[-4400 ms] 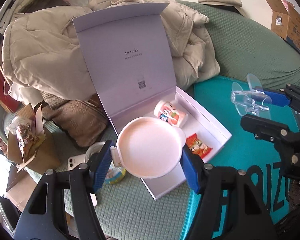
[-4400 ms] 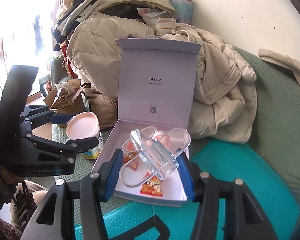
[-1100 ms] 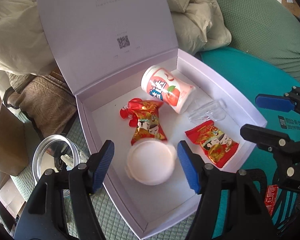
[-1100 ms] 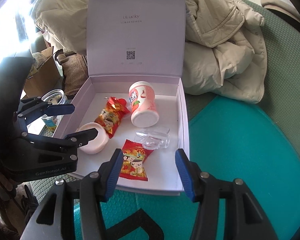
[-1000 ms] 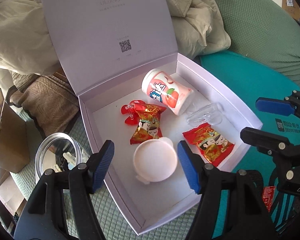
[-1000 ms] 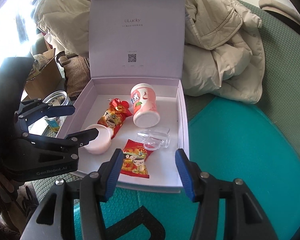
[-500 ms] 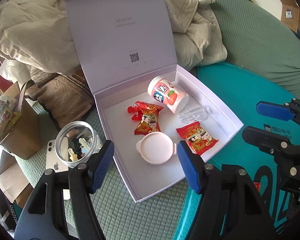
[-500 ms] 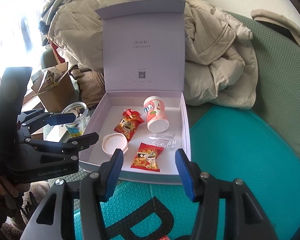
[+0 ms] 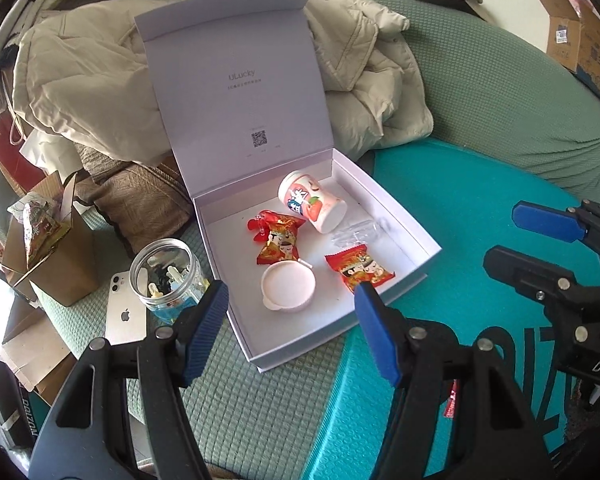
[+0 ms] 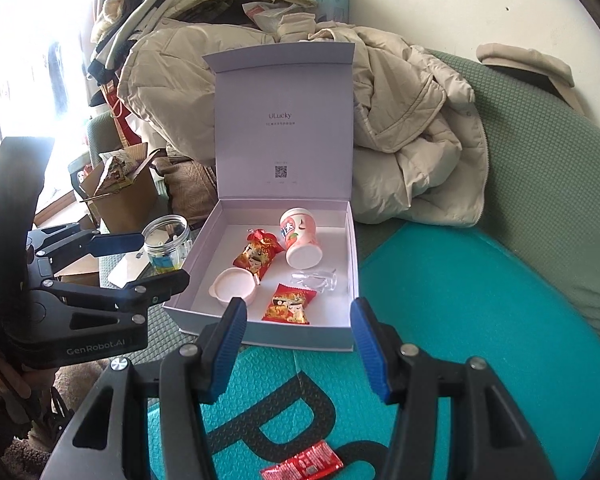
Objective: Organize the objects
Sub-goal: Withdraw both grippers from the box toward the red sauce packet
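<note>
An open white gift box (image 9: 418, 236) (image 10: 260, 334) lies on the sofa, lid upright. Inside lie a pink lid (image 9: 287, 291) (image 10: 233, 286), a pink peach-print cup on its side (image 9: 312, 202) (image 10: 300, 236), two red snack packets (image 9: 278, 240) (image 9: 358, 271) (image 10: 257, 255) (image 10: 290, 305) and a clear plastic piece (image 9: 356, 234) (image 10: 315, 280). My left gripper (image 9: 290, 330) (image 10: 148, 254) is open and empty, near the box's front left. My right gripper (image 10: 298, 342) (image 9: 528, 236) is open and empty, in front of the box.
An open glass jar (image 9: 168, 274) (image 10: 167, 242) and a white phone (image 9: 126, 314) stand left of the box. A beige jacket (image 10: 412, 136) is piled behind. A small red sachet (image 10: 302, 466) lies on the teal mat (image 10: 480, 320). A cardboard box (image 9: 48, 248) sits far left.
Both grippers let go of the pink lid and the clear piece in the box, then pulled back and up from it. The whole box now shows, smaller.
</note>
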Available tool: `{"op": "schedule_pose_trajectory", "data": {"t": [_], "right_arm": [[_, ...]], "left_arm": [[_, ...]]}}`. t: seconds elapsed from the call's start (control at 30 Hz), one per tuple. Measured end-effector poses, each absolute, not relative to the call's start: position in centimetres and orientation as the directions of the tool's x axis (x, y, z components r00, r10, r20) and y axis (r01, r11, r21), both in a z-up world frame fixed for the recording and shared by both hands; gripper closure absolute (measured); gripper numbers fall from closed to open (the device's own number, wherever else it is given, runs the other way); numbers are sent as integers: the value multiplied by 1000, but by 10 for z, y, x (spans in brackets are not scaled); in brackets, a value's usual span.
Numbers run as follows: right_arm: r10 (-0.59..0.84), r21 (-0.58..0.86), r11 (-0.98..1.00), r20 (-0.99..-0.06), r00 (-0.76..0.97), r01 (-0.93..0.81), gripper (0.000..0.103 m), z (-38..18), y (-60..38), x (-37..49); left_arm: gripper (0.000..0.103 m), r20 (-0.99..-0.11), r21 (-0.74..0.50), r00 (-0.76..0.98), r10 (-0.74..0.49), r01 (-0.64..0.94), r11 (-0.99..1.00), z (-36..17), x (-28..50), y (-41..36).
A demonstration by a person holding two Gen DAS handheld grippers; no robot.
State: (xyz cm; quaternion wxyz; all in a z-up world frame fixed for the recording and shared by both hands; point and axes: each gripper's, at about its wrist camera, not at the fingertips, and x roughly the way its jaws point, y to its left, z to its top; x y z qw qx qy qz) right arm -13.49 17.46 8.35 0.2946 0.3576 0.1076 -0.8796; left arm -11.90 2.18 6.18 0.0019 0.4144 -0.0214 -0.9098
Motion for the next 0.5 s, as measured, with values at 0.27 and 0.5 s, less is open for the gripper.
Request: {"op": "schedule_pose_trajectory", "data": {"t": [0.27, 0.5], "right_arm": [[-438, 22, -812, -685, -582, 584, 48, 88, 202, -114], [-411, 29, -825, -716, -565, 564, 48, 68, 226, -102]], "left_arm": [[39, -762, 11, -648, 18, -41, -999, 63, -98, 46], [39, -784, -25, -618, 57, -60, -998, 47, -81, 71]]}}
